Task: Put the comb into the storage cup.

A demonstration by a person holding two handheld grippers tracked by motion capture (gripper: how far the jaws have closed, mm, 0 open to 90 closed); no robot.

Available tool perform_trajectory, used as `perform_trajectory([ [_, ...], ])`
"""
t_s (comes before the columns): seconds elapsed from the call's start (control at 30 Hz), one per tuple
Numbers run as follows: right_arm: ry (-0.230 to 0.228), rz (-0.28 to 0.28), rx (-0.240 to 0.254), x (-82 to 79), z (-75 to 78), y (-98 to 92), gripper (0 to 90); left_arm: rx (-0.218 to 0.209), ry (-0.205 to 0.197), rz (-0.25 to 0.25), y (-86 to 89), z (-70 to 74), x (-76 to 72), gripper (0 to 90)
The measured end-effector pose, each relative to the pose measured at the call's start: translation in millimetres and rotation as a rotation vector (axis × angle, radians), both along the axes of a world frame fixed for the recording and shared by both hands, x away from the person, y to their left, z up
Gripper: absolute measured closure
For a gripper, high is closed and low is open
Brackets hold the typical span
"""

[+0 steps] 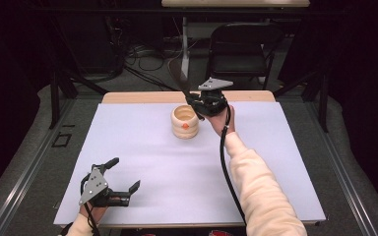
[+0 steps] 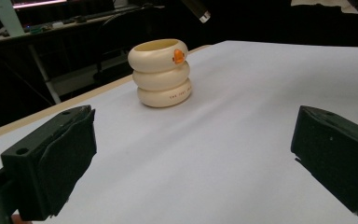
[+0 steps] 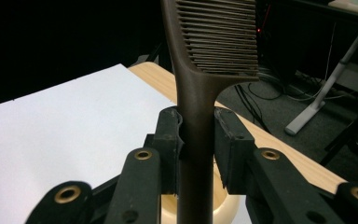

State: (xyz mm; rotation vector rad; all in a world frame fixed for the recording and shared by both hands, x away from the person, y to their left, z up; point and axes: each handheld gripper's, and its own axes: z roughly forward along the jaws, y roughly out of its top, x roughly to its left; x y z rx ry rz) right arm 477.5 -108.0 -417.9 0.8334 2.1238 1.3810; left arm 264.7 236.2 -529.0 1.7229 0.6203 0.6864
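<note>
Right gripper [image 3: 196, 140] jaws pinch the handle of a dark comb [image 3: 209, 51], held upright above the cream ringed holder [image 1: 184, 122] on the white surface [image 1: 177, 167]. Left gripper [image 1: 124, 174] rests near the front edge, jaws spread.

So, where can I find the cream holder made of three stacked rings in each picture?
High view: cream three-ring holder stands at the table's far middle, beside the right hand-held gripper.
Left gripper view: upper left of centre, on the white tabletop.
Right gripper view: bottom centre, a cream rim below the jaws.
Shared landmark: the white tabletop.
</note>
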Motion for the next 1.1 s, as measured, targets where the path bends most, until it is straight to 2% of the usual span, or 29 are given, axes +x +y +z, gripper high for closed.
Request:
perform_trajectory([
  [0.5, -0.022, -0.004, 0.019, 6.0, 0.3, 5.4, 72.4, -0.001, 0.0, 0.001, -0.1, 0.0, -0.3, 0.0],
  [1.1, -0.074, 0.005, 0.04, 11.7, 2.7, 19.4, 72.4, -0.001, -0.001, -0.003, -0.2, 0.3, -0.8, 0.0],
])
